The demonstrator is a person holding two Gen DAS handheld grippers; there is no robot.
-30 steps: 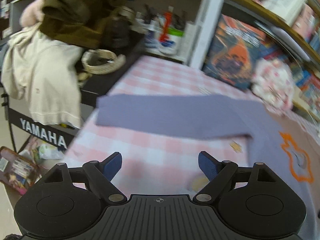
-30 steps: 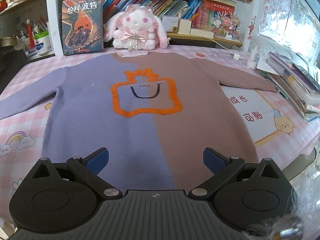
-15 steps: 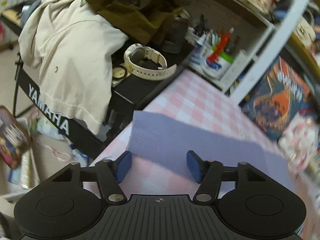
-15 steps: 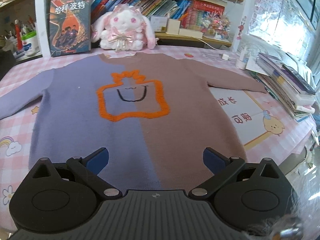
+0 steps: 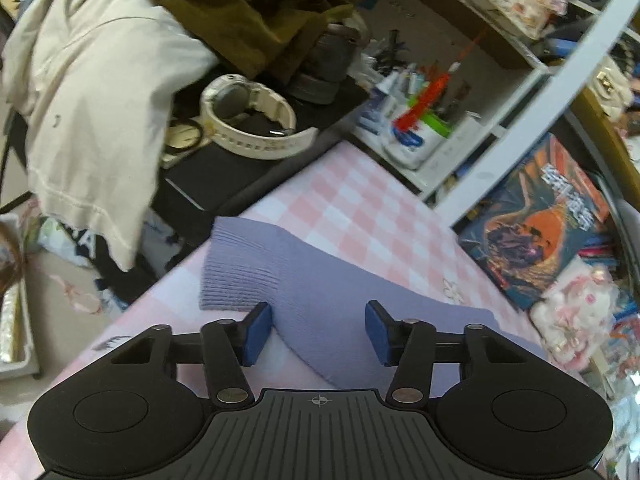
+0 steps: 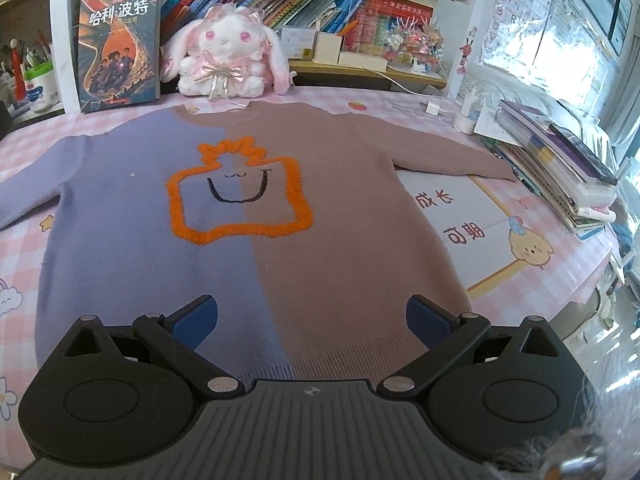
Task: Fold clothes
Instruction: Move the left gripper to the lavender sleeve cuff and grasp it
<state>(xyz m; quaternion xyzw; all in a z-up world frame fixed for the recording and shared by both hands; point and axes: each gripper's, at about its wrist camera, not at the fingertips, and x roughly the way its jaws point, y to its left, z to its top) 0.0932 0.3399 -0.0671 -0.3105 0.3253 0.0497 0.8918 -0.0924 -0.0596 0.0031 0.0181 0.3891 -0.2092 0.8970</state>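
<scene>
A sweater (image 6: 248, 208), half purple and half brown with an orange outlined face, lies flat and face up on the pink checked table (image 6: 500, 240). My right gripper (image 6: 312, 318) is open above its bottom hem, near the colour seam. In the left wrist view the purple sleeve (image 5: 320, 300) stretches to the table's left edge, its ribbed cuff (image 5: 236, 268) lying flat. My left gripper (image 5: 318, 330) is open, its fingers on either side of the sleeve just behind the cuff; contact with the cloth is not clear.
A plush rabbit (image 6: 228, 56), an upright book (image 6: 118, 44) and a pen pot (image 5: 416, 132) stand along the back. Stacked books (image 6: 560, 168) lie at the right. Left of the table a keyboard carries clothes (image 5: 92, 92) and a white watch (image 5: 248, 120).
My left gripper has moved along the purple sleeve to the cuff at the table's left edge and narrowed its opening around it. My right gripper has shifted slightly over the hem.
</scene>
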